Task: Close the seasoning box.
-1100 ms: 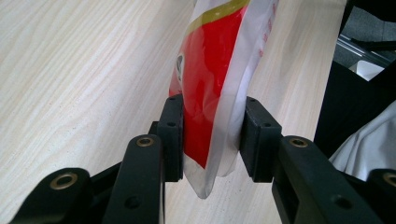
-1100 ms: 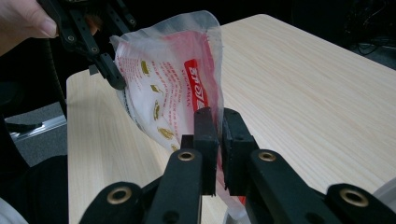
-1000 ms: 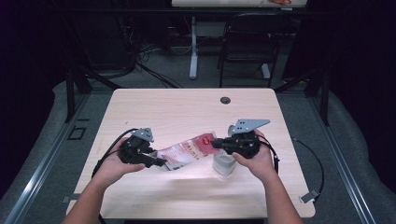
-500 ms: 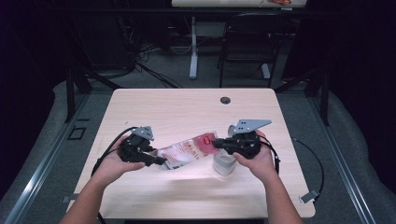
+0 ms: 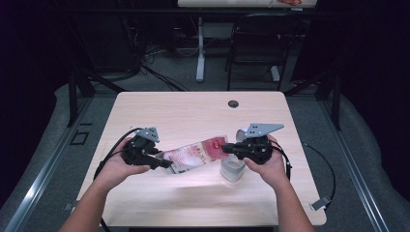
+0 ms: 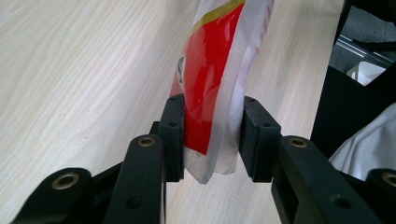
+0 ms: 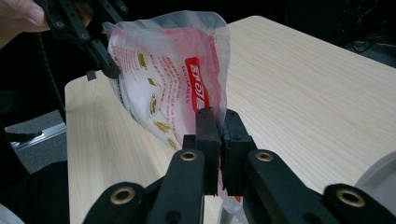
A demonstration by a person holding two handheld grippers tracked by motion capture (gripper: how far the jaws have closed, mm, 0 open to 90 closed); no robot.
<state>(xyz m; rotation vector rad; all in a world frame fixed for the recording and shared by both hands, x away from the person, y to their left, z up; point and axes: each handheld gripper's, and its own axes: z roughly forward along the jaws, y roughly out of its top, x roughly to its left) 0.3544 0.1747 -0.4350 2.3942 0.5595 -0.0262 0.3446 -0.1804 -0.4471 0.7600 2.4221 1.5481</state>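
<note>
A red and white plastic packet (image 5: 196, 153) hangs stretched between my two grippers, just above the table. My left gripper (image 5: 166, 164) is shut on its lower left end; in the left gripper view (image 6: 212, 135) both pads press on the packet (image 6: 212, 70). My right gripper (image 5: 227, 149) is shut on the packet's right end, and in the right gripper view (image 7: 220, 126) the jaws pinch the thin edge of the packet (image 7: 163, 79). The left gripper (image 7: 100, 56) also shows there, holding the far end.
A small white container (image 5: 232, 169) stands on the wooden table (image 5: 193, 111) right under my right gripper; its rim (image 7: 378, 182) shows beside the right jaws. A round cable hole (image 5: 233, 103) lies near the far edge. A chair and a desk leg stand behind the table.
</note>
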